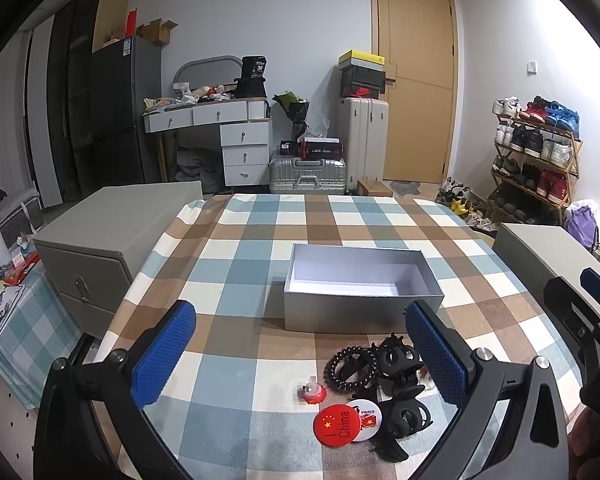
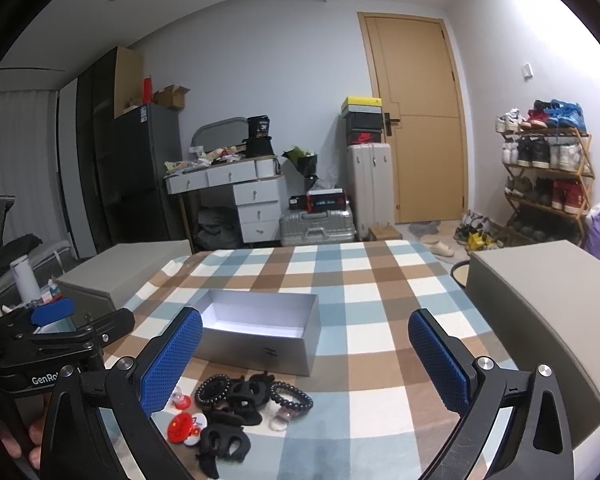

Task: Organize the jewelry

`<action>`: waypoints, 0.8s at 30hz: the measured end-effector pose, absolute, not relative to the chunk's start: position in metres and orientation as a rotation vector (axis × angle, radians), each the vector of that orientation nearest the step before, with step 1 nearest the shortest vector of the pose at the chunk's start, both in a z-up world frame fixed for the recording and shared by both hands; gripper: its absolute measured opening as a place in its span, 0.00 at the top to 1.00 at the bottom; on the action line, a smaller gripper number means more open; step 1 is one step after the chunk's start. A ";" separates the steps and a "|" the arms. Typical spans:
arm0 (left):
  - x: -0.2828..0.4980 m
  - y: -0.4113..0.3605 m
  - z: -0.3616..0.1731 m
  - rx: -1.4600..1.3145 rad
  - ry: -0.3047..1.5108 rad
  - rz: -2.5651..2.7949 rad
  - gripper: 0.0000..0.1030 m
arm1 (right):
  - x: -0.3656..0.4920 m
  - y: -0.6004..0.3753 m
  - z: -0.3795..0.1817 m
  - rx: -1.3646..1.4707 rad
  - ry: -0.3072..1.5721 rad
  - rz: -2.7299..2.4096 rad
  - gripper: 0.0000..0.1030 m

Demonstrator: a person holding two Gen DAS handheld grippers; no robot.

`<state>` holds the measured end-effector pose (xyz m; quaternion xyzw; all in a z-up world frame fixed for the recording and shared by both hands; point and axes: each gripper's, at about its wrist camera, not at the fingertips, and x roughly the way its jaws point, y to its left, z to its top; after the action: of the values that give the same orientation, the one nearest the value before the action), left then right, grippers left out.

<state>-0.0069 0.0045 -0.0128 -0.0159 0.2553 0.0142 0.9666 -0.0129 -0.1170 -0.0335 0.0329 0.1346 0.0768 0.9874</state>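
Both hand-held grippers, left (image 1: 300,354) and right (image 2: 306,358), hover spread and empty over hair accessories (image 1: 384,376) at 6 o'clock of the open box (image 1: 362,286), ready for sorting.

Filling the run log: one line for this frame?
left gripper open | right gripper open | silver box empty | accessories pile on tablecloth, untouched
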 end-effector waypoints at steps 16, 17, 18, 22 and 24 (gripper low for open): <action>-0.007 0.005 -0.015 -0.038 0.535 0.033 0.01 | -0.013 -0.112 -0.039 0.058 0.287 0.197 0.00; -0.006 0.006 -0.016 -0.039 0.538 0.034 0.01 | -0.012 -0.112 -0.041 0.065 0.295 0.211 0.00; -0.006 0.007 -0.017 -0.039 0.541 0.035 0.01 | -0.011 -0.112 -0.044 0.084 0.313 0.243 0.00; -0.007 0.014 -0.020 -0.032 0.550 0.054 0.01 | -0.003 -0.110 -0.058 0.116 0.387 0.314 0.00; -0.006 0.018 -0.022 -0.034 0.553 0.065 0.01 | 0.000 -0.107 -0.067 0.116 0.424 0.346 0.00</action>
<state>-0.0064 0.0184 -0.0221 -0.0167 0.2731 0.0321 0.9613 -0.0002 -0.1067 -0.0673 0.0570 0.2090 0.1706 0.9612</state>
